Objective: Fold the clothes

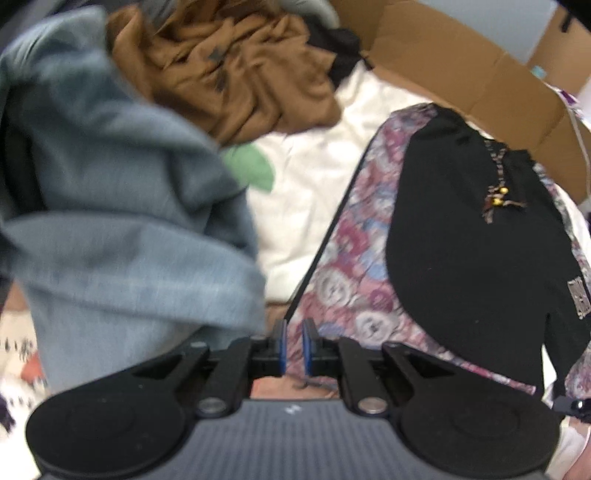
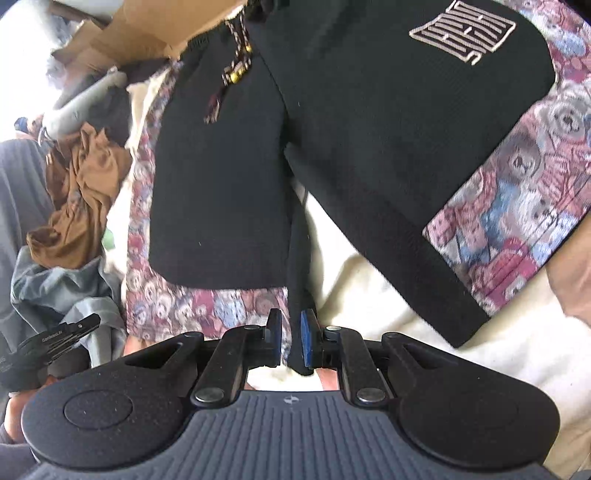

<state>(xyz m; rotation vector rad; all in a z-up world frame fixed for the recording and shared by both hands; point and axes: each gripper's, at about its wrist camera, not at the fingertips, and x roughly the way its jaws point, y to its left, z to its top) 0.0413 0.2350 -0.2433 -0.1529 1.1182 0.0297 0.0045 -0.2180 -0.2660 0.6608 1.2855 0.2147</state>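
Garment in black with bear-print panels in maroon, blue and grey, spread over a cream bed cover; pale maze-like emblem stitched on the black cloth near the top of the right wrist view, beaded drawstring hanging down the front. Same garment at the right of the left wrist view, printed panel running along its near side, drawstring beads glinting yellow. Right hand-held gripper clenched on a narrow black fold of that garment, cloth pinched between the blue pads and trailing up toward the body of the piece. Left hand-held gripper nearly closed over the edge of the printed panel, pads just apart; cannot tell whether any cloth is actually caught there. Blurred blue-grey denim hanging just left of the left hand-held gripper, crumpled brown garment beyond it, a green patch on the cover between them. Brown cloth and blue-grey cloth again at the left of the right wrist view, heaped beside the printed garment. Cardboard box standing behind the bedding, its flaps open
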